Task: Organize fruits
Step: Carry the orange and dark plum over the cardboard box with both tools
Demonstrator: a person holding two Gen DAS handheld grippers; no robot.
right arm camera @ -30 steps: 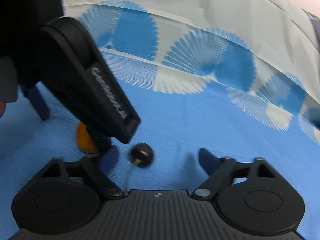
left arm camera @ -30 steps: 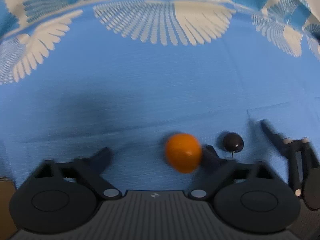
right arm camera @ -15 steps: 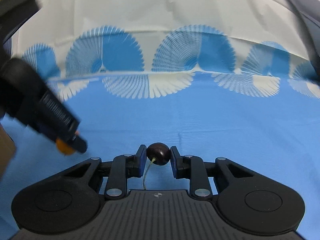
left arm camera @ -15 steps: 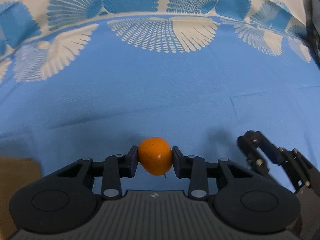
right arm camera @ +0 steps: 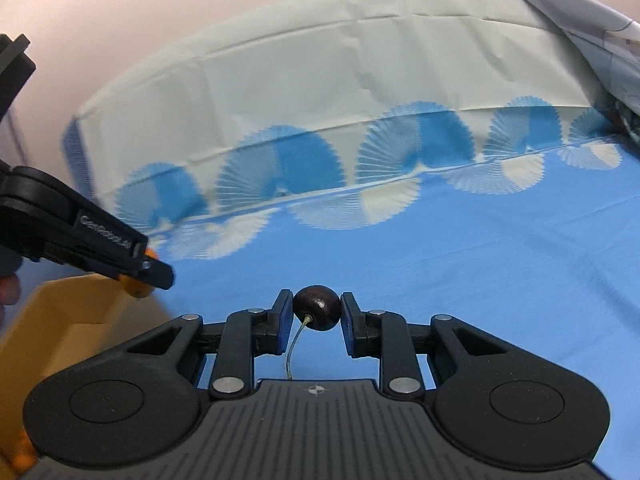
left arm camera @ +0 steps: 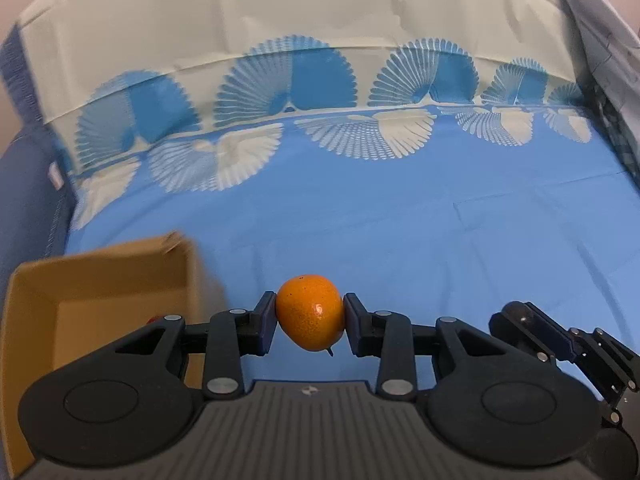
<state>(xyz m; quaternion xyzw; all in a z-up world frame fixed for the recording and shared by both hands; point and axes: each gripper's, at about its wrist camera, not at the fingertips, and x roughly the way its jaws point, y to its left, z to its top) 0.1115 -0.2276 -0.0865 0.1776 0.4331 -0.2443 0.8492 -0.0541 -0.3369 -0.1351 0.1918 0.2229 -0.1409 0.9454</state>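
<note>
A small orange (left arm camera: 310, 312) is clamped between the pads of my left gripper (left arm camera: 310, 322), held above the blue cloth. In the right wrist view a dark cherry (right arm camera: 317, 307) with a pale stem sits pinched in my right gripper (right arm camera: 316, 316). An open cardboard box (left arm camera: 100, 276) lies low at the left in the left wrist view, with something small and red just showing inside it behind my left finger. The same box (right arm camera: 60, 320) appears at the lower left of the right wrist view, with the left gripper (right arm camera: 140, 276) and its orange (right arm camera: 134, 286) above it.
A blue tablecloth (left arm camera: 400, 220) with white and blue fan prints covers the surface; its pale border hangs at the far side. In the left wrist view the right gripper (left arm camera: 560, 344) shows at the lower right. Grey fabric (right arm camera: 580, 12) lies at the upper right.
Both grippers closed on their fruit, the left on the orange and the right on the cherry, and lifted off the cloth. The cardboard box has come into view at the left.
</note>
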